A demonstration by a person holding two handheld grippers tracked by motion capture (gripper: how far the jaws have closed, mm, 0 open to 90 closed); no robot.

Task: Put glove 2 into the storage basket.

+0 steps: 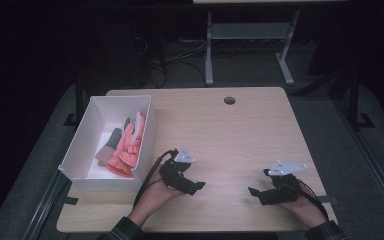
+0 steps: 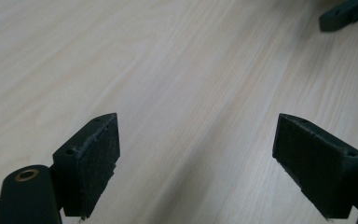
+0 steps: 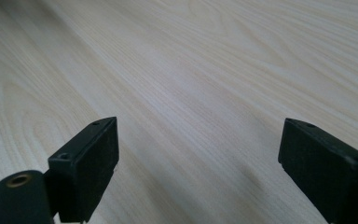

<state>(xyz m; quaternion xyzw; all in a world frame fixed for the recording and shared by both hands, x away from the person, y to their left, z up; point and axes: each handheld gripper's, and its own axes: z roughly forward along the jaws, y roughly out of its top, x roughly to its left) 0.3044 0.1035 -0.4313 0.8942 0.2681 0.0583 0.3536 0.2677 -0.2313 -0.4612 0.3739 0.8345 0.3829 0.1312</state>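
Observation:
A white box (image 1: 79,150) stands at the table's left, holding a coral-pink glove (image 1: 127,145) and a grey one (image 1: 109,144). My left gripper (image 1: 198,187) rests low over the wood just right of the box's near corner, open, with bare table between its jaws (image 2: 196,154). My right gripper (image 1: 254,193) lies near the front right of the table, pointing left, also open with nothing between its jaws (image 3: 198,158). The tip of the right gripper (image 2: 345,14) appears at the top right of the left gripper view.
The light wooden table (image 1: 240,135) has a round cable hole (image 1: 229,100) near its far edge. Beyond it stand a desk's white legs (image 1: 209,50) and loose cables (image 1: 155,60) on the dark floor. A dark strap (image 1: 325,201) lies by the right front edge.

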